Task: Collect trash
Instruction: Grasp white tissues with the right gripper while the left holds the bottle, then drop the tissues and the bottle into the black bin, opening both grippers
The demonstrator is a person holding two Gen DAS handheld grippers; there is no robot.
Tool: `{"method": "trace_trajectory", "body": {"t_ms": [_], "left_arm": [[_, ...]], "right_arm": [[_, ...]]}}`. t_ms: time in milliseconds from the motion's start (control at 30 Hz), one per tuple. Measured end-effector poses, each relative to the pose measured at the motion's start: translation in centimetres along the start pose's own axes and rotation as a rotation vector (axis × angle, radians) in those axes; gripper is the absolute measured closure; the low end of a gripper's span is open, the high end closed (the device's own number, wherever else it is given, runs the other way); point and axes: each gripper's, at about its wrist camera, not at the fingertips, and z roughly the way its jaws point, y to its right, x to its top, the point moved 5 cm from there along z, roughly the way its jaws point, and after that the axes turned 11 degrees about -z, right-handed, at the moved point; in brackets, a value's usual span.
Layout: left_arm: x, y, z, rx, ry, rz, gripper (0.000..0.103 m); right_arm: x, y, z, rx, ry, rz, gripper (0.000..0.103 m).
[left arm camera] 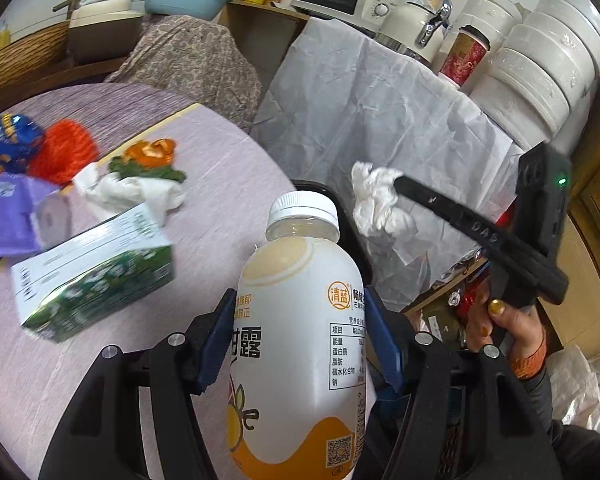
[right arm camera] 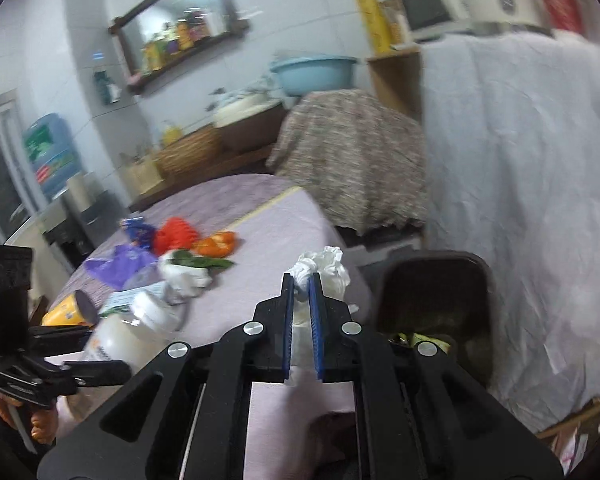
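My left gripper [left arm camera: 300, 316] is shut on a white and orange drink bottle [left arm camera: 300, 340] with a white cap, held at the table's right edge. The bottle also shows in the right wrist view [right arm camera: 132, 332]. My right gripper [right arm camera: 302, 280] is shut on a crumpled white tissue [right arm camera: 324, 266], held in the air beside the table, near a dark bin [right arm camera: 436, 304]. From the left wrist view the tissue [left arm camera: 380, 200] hangs at the right gripper's tip, above the bin's dark rim [left arm camera: 312, 186].
On the lilac round table [left arm camera: 228, 208] lie a green-white carton [left arm camera: 92, 276], white tissue with green leaves [left arm camera: 140, 188], orange peel [left arm camera: 152, 152], a red net [left arm camera: 64, 152], a blue wrapper [left arm camera: 12, 140] and a purple bag [left arm camera: 4, 216]. A white-draped cabinet [left arm camera: 372, 108] stands behind the bin.
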Motion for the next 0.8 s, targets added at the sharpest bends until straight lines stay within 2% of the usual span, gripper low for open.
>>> {"method": "trace_trajectory", "body": {"t_ms": [67, 200, 433, 500, 533, 600, 633, 667, 800], "left_arm": [[0.2, 1.1, 0.9, -0.007, -0.004, 0.009, 0.041], [0.6, 3.5, 3.2, -0.021, -0.035, 0.037, 0.041], [1.2, 6.1, 6.5, -0.026, -0.076, 0.058, 0.041], [1.4, 6.6, 7.3, -0.026, -0.084, 0.054, 0.041], [1.5, 6.9, 7.8, -0.023, -0.088, 0.053, 0.041], [1.8, 7.5, 8.8, -0.018, -0.094, 0.056, 0.041], [1.9, 7.8, 9.2, -0.017, -0.097, 0.058, 0.041], [2.0, 8.1, 9.7, -0.014, -0.100, 0.059, 0.041], [2.7, 8.9, 11.9, -0.002, -0.122, 0.051, 0.041]], "right_arm": [[-1.1, 2.6, 0.9, -0.060, -0.038, 0.038, 0.094], [-4.1, 6.5, 4.4, -0.119, -0.134, 0.083, 0.094], [-9.2, 11.4, 10.1, -0.161, -0.268, 0.159, 0.094], [-10.2, 12.2, 10.8, -0.160, -0.278, 0.191, 0.092], [-10.5, 12.5, 11.0, -0.164, -0.282, 0.200, 0.089], [-11.1, 12.9, 10.9, -0.183, -0.281, 0.215, 0.069], [-11.2, 13.0, 10.5, -0.191, -0.269, 0.222, 0.054], [-11.2, 13.0, 10.2, -0.197, -0.254, 0.221, 0.050], [-11.3, 13.4, 8.4, -0.242, -0.216, 0.221, 0.050]]}}
